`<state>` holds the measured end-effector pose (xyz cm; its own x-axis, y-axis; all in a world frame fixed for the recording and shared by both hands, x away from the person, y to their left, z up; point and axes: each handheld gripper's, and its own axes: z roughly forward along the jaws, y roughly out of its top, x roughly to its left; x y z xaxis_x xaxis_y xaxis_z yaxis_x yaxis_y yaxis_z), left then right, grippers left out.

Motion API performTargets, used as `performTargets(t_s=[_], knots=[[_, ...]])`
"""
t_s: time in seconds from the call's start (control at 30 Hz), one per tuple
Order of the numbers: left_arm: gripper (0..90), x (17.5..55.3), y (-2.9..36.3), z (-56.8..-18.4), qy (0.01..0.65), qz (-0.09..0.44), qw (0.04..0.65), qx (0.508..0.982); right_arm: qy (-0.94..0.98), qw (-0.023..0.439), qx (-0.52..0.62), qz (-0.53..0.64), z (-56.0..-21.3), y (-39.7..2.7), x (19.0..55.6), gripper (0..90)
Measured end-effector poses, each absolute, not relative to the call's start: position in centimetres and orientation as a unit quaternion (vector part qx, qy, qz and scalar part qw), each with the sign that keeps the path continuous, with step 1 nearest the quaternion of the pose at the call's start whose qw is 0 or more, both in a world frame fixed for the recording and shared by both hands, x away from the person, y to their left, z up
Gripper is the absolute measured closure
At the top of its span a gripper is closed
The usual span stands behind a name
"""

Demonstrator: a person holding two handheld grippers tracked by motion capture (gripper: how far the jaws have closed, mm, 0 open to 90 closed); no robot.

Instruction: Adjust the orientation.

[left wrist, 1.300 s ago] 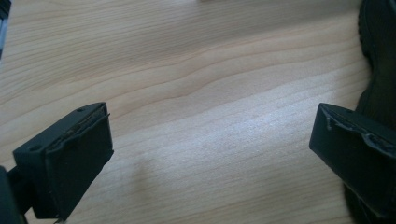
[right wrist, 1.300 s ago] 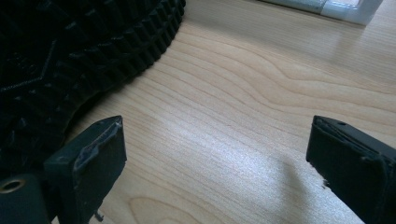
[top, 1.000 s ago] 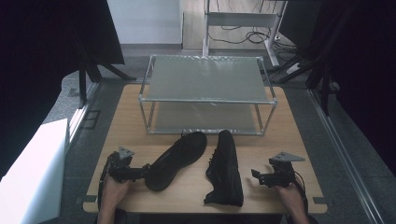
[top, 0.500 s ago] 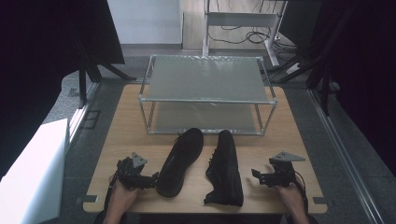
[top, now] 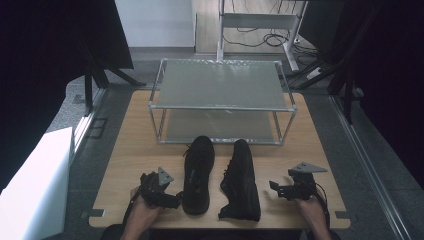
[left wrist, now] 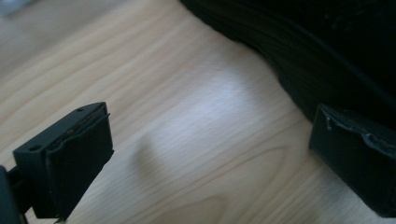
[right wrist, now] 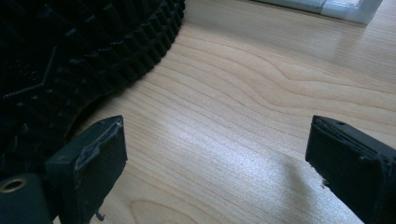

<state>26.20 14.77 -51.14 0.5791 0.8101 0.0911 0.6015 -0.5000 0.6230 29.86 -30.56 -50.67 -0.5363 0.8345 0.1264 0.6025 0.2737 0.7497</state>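
Resting low beside left shoe [top: 198, 172], left gripper [top: 172, 200] fingers apart, right gripper [top: 275, 189] likewise

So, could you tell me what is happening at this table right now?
A person holds a gripper in each hand beside two black shoes on the wooden table. The left gripper, jaws open, is right against the left shoe. The right gripper, also open, waits apart from the right shoe, which lies on its side. A two-tier rack stands behind them.
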Motion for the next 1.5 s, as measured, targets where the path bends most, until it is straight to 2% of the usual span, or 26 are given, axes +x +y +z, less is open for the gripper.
performTargets(t_s=[0.2,0.3,0.63,0.83,1.5], knots=[[0.0,26.1,13.6,-51.1,0.402,0.192,0.279,0.851,0.784,0.148,0.458,0.391,-50.7,-30.6,29.9,5.5],[0.0,26.2,14.0,-51.0,0.408,0.185,0.288,0.847,0.784,0.147,0.458,0.392,-50.6,-30.6,29.9,5.6],[0.0,26.5,17.0,-50.3,0.459,0.214,0.302,0.808,0.78,0.147,0.459,0.399,-50.1,-30.7,29.8,4.8],[0.0,26.7,18.1,-50.3,0.476,0.213,0.307,0.796,0.777,0.147,0.452,0.412,-48.6,-30.1,29.8,0.0],[0.0,26.9,19.2,-50.7,0.493,0.202,0.307,0.788,0.794,0.141,0.407,0.428,-44.4,-25.2,30.7,0.0]])
